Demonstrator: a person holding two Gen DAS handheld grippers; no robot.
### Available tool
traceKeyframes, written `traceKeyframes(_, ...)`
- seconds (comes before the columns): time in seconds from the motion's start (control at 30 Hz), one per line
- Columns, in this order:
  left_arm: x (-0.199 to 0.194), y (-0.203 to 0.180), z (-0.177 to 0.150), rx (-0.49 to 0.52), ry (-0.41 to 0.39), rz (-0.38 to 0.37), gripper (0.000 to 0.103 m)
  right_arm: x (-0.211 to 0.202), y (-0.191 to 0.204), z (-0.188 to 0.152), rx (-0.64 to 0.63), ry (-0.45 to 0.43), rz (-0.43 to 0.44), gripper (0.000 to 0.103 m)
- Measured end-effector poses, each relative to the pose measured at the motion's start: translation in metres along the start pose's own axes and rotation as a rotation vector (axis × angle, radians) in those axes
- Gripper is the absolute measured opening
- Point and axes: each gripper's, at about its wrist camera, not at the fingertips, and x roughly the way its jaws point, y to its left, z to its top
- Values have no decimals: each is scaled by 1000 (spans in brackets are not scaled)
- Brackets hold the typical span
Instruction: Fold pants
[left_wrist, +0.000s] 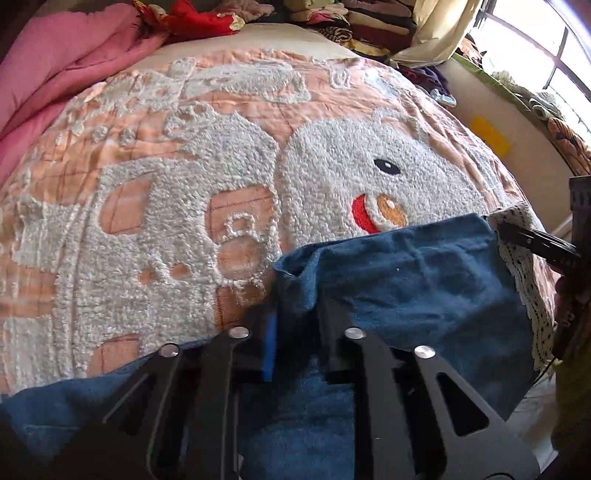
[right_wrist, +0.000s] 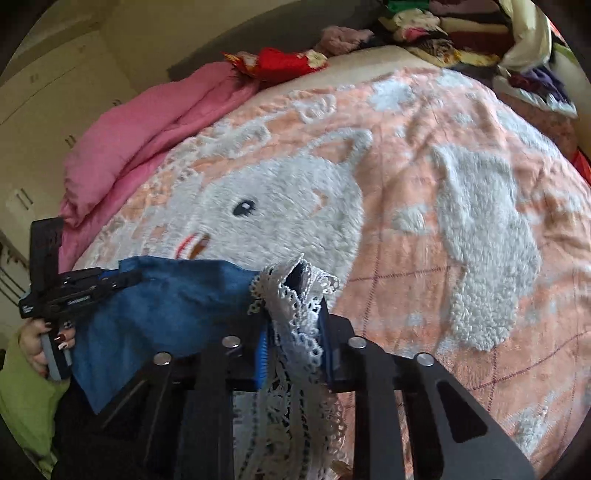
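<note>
Left wrist view: left gripper (left_wrist: 295, 314) pinching blue pants (left_wrist: 406, 288) at one corner of upper edge. Right wrist view: right gripper (right_wrist: 295, 332) pinching lace trim (right_wrist: 291, 295) at other corner. Pants held between grippers, over bedspread (right_wrist: 424, 166). Hand (right_wrist: 40, 343) grips left gripper handle.

Black hand-held gripper (right_wrist: 293, 343), lime-green sleeve (right_wrist: 26, 398)

A bed (left_wrist: 229, 85) fills the room, under a peach quilt (left_wrist: 147, 206) with a white fleecy animal. A pink duvet (right_wrist: 147, 122) lies bunched by cream cupboards (right_wrist: 55, 85). Daylight enters a barred window (left_wrist: 554, 48); folded clothes (left_wrist: 369, 26) are piled at the far end.
</note>
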Motion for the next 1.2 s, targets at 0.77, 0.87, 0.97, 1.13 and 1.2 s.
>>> traceKeyframes(0.77,-9,21,1,-46,-133,91,39,3,-3,14,-103,5,-271,53)
traceKeyframes(0.87,-34,25,-6,-52,-188,128,48,-22,-3,10,-86,-42,-292,60)
traceKeyframes(0.97,-60,28,-18,-63,-222,170,65,-47,1,2,-84,-82,-295,71)
traceKeyframes(1.13,-91,33,-53,-76,-227,193,76,-73,22,-24,-124,-110,-302,76)
traceKeyframes(1.2,-96,35,-63,-99,-214,175,76,-77,35,-38,-157,-106,-306,76)
